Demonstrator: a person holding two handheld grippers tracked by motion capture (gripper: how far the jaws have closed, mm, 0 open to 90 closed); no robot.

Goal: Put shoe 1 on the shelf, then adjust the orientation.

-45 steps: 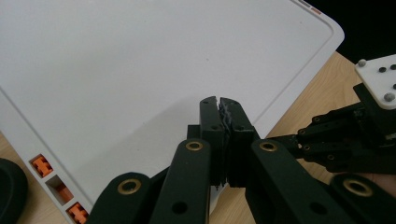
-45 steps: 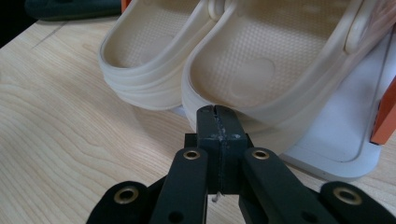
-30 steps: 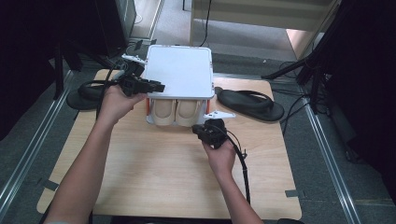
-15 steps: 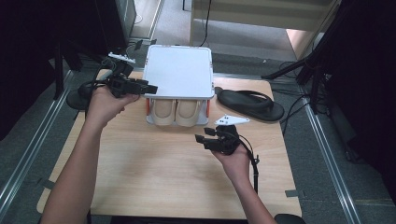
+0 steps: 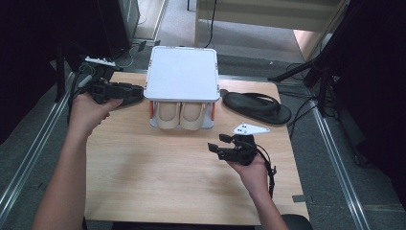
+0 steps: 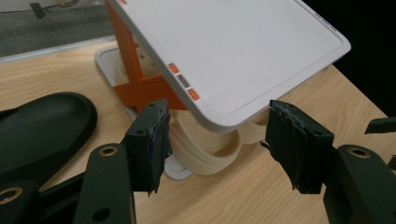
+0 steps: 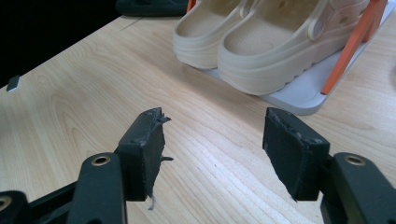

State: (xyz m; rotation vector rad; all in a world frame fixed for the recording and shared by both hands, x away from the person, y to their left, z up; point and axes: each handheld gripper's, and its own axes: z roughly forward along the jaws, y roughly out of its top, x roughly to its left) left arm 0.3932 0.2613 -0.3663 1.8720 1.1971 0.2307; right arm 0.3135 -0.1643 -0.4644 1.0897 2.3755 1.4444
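A small white shoe rack [image 5: 182, 72] with orange side struts stands at the back middle of the wooden table [image 5: 158, 177]. A pair of cream clogs [image 5: 181, 115] sits on its lower shelf. My left gripper [image 5: 134, 92] hovers just left of the rack, jaws pointing at its top panel [image 6: 243, 56]; its jaws [image 6: 217, 140] have just been opening and hold nothing. My right gripper [image 5: 214, 149] is in front of the rack to the right, facing the clogs [image 7: 271, 42]. Its jaws [image 7: 215, 149] have also just been opening, with only bare table between them.
A black sandal [image 5: 258, 106] lies on the table to the right of the rack. Another black sandal [image 6: 37, 126] lies left of the rack beside my left gripper. Metal rails run along both sides of the table; dark equipment and cables stand beyond.
Both grippers have drawn away from the rack: the left one to the left, the right one toward the person and rightward. Both pairs of jaws have opened wide.
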